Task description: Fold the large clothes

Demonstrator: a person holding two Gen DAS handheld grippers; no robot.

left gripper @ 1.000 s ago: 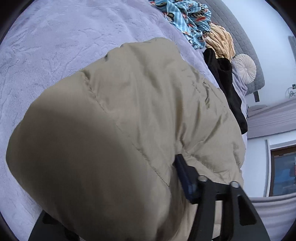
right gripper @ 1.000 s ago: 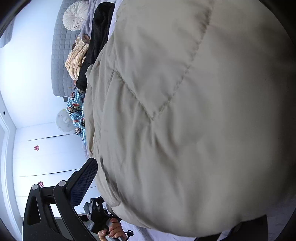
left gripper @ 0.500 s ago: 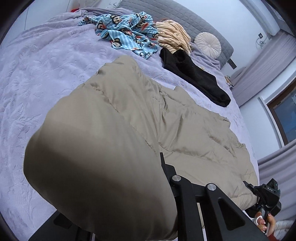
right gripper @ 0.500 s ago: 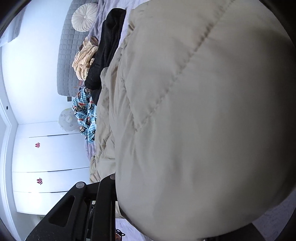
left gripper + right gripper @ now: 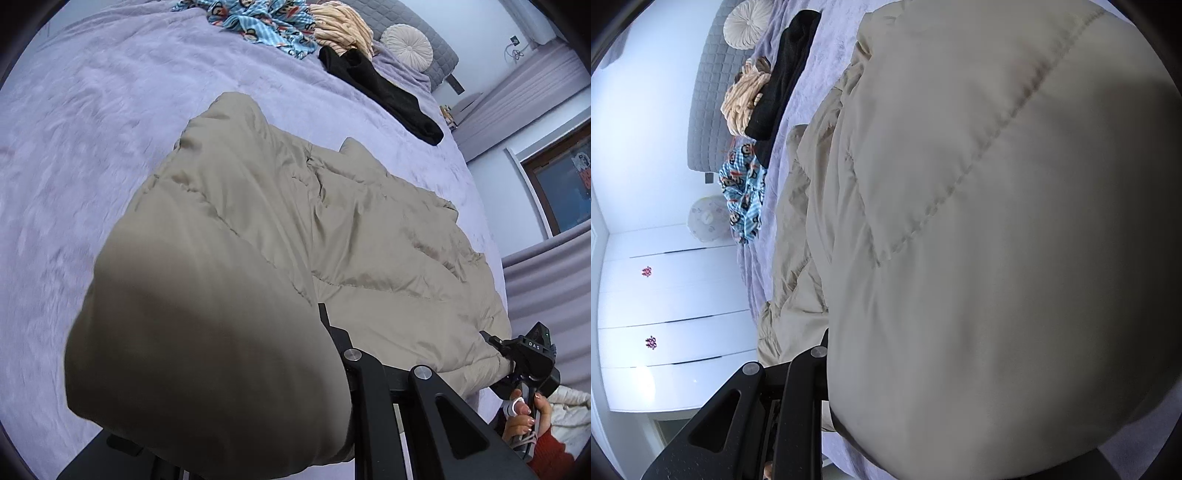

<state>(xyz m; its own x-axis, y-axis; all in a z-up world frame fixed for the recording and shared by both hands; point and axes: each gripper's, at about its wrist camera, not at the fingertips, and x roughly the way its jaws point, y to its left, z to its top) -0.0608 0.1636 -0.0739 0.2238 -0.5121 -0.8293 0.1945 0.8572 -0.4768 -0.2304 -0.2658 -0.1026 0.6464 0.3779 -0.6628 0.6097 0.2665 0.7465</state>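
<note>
- We are over a wide bed with a lilac plush cover, set in a pale-walled bedroom.
- Nearest to us, a beige quilted coat bulges up against both cameras; one edge of it is lifted off the bed, the rest lies spread across the cover.
- Our left gripper has its jaws closed on a thick fold of the coat near the lower edge of the left wrist view; the padding hides the fingertips.
- Our right gripper is clamped on the coat as well, with padding swelling over most of the right wrist view. In the left wrist view it shows at the coat's other corner, held by our right hand with a red sleeve behind it.
- Neither gripper's jaws have moved in the last half second, after both closed in on the fabric just before that.
- Further up the bed, well apart from the coat, a long black garment lies stretched out.
- Beside it sit a bundle of tan cloth and a blue patterned piece with cartoon monkey faces.
- At the far end a round cream cushion leans on a grey quilted headboard.
- White wardrobe doors stand along the wall in the right wrist view.
</note>
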